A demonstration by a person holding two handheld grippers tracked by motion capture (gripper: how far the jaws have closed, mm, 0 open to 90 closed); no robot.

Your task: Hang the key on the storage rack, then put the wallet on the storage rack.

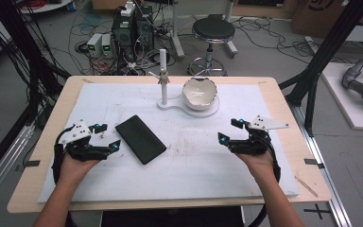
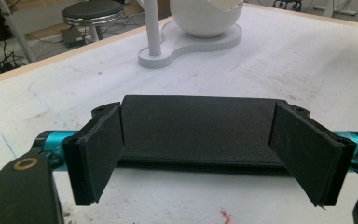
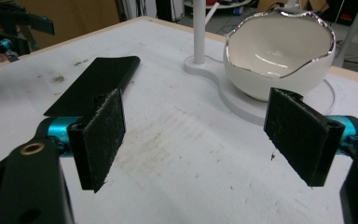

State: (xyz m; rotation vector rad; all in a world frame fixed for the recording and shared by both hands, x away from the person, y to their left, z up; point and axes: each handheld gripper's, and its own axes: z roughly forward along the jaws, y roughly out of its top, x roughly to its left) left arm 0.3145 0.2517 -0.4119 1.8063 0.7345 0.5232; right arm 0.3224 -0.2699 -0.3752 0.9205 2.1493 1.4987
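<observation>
Left gripper (image 1: pixel 108 136): jaws spread wide, nothing pinched. In the left gripper view the case (image 2: pixel 198 128) lies flat just beyond the pads (image 2: pixel 103 147), its long edge square across the gap. The jaws look lined up to straddle the case, but the pads do not press on it.

Right gripper (image 1: pixel 230 130): jaws also spread wide, with bare mat (image 3: pixel 177 154) between them. In the right gripper view they point toward the bowl (image 3: pixel 279 58), well short of it.

Case: black, flat, slim, lying askew on the white mat. From the high view it sits left of the bowl and nearer the person, just beside the left gripper, well apart from the right one.

Bowl: white, jagged rim like a cracked eggshell, seated on a white stand (image 1: pixel 182 105) at the far middle of the mat. A thin post (image 1: pixel 163 78) rises from the stand just left of the bowl; something small hangs on it, too small to tell what.

Judgement: the left gripper is set for a pick of the case; the right waits open, probably to help.
</observation>
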